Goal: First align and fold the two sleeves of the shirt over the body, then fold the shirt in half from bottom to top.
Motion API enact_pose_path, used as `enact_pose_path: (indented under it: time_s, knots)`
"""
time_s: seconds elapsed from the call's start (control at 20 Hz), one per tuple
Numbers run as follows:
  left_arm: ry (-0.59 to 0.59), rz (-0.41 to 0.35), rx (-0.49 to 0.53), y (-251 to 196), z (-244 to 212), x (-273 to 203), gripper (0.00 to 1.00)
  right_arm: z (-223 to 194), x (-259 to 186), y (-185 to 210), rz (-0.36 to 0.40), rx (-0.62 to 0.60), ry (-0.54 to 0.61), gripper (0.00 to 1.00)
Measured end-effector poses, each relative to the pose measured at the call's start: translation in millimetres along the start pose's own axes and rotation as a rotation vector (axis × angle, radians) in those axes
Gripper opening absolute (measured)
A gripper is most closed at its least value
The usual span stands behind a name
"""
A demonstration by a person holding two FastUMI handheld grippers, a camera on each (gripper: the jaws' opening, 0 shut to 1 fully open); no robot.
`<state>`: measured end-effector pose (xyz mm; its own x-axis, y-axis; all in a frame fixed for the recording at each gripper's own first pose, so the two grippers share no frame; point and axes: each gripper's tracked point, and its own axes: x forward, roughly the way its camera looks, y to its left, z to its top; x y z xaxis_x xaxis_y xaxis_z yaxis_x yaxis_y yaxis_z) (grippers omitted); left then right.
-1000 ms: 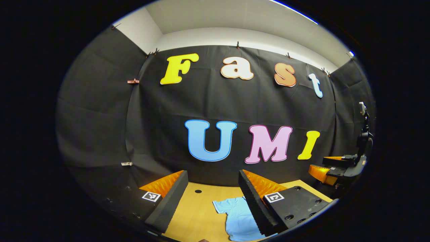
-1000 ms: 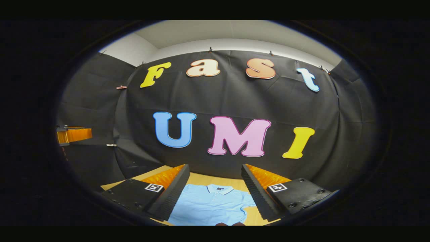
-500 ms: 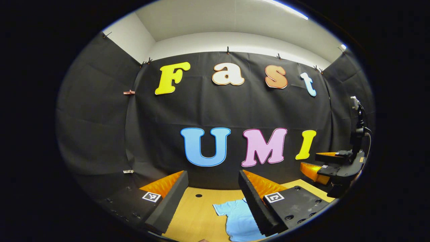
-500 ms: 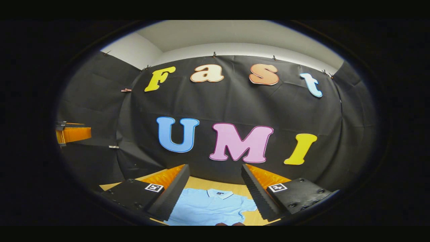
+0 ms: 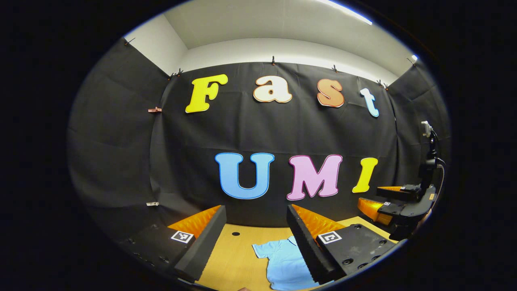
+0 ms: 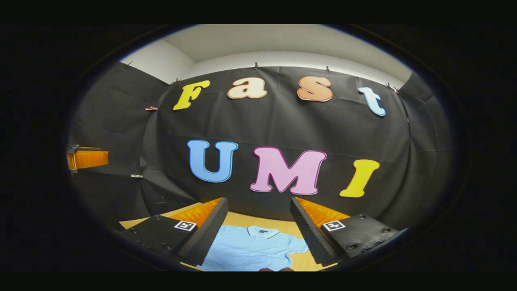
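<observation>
Right gripper view has your right tongs (image 6: 258,226) spread wide, holding nothing, with the light blue short-sleeved polo shirt (image 6: 252,254) flat on the tan wooden table (image 6: 242,219) right between the fingers. Your left tongs (image 5: 254,234) gape too, shirt just inside their right finger.

The left gripper (image 5: 254,242) is held level, facing forward, its jaws spread wide apart and gripping nothing. The right gripper (image 6: 258,232) is likewise level with jaws parted and bare; in the left gripper view it sits off to the right side.
</observation>
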<state>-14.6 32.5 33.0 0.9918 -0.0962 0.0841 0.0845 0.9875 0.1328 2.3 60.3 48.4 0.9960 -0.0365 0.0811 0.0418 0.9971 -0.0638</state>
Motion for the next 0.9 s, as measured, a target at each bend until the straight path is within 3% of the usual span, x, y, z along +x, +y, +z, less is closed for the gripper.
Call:
enact_pose_path:
  time_s: [0.8,0.9]
  knots:
    - [-0.003,-0.003,-0.021,14.6,-2.1,2.9,0.96,9.1,3.9,9.1,-0.009,0.000,-0.003,0.97]
    - [0.004,-0.006,-0.018,14.6,-4.8,3.0,0.91,4.8,4.2,9.3,-0.012,0.004,0.008,0.97]
